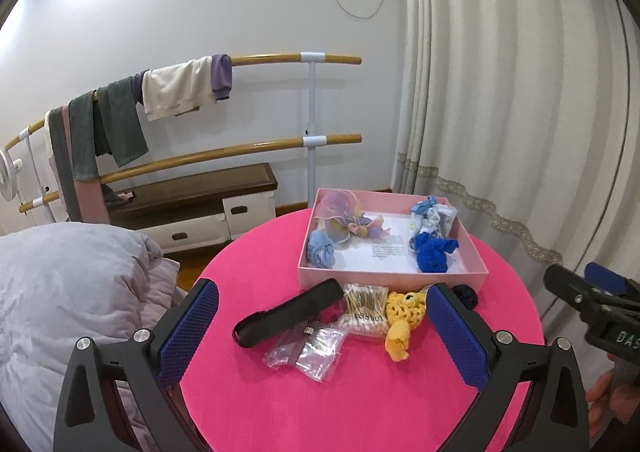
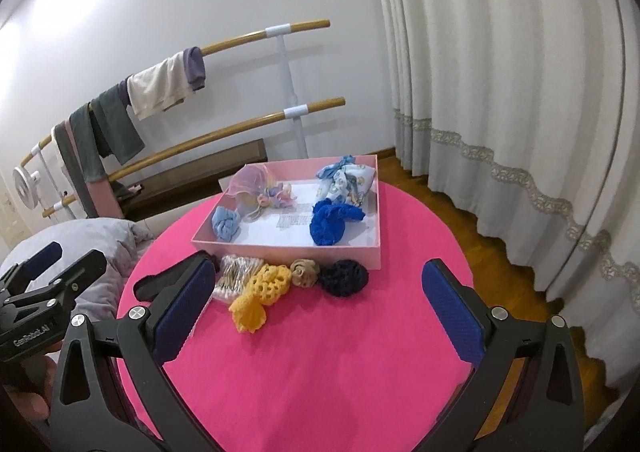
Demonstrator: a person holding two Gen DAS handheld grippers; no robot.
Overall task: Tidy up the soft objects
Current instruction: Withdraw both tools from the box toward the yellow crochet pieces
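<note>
A: Status of the work area, largest item first?

B: The round pink table (image 2: 320,372) carries a pink box (image 2: 280,248) at its far side. The box already holds a blue knit piece (image 2: 330,224), a printed cloth (image 2: 348,180), a pastel organza bundle (image 2: 256,188) and a light blue scrunchie (image 2: 226,226).

A: What remains outside the box?

B: On the table, just in front of the box wall: a black case (image 1: 288,312), a clear plastic bag (image 1: 308,352), a pack of cotton swabs (image 1: 364,308), a yellow crochet piece (image 2: 260,292), a navy scrunchie (image 2: 344,276) and a small beige fabric rose (image 2: 304,272). The rose lies between the yellow piece and the navy scrunchie.

A: Gripper condition?

B: Left gripper (image 1: 320,332): jaws spread wide, nothing held, above the near table. Right gripper (image 2: 320,316): jaws likewise spread, empty, aimed at the row of soft items.

A: Step in hand?

B: Judged as sorting part-way done; three soft items await transfer. The next move calls for lowering one gripper over a single item, probably the yellow piece, closing on its bulk without catching the swab pack touching it, then lifting it clear of the box wall
</note>
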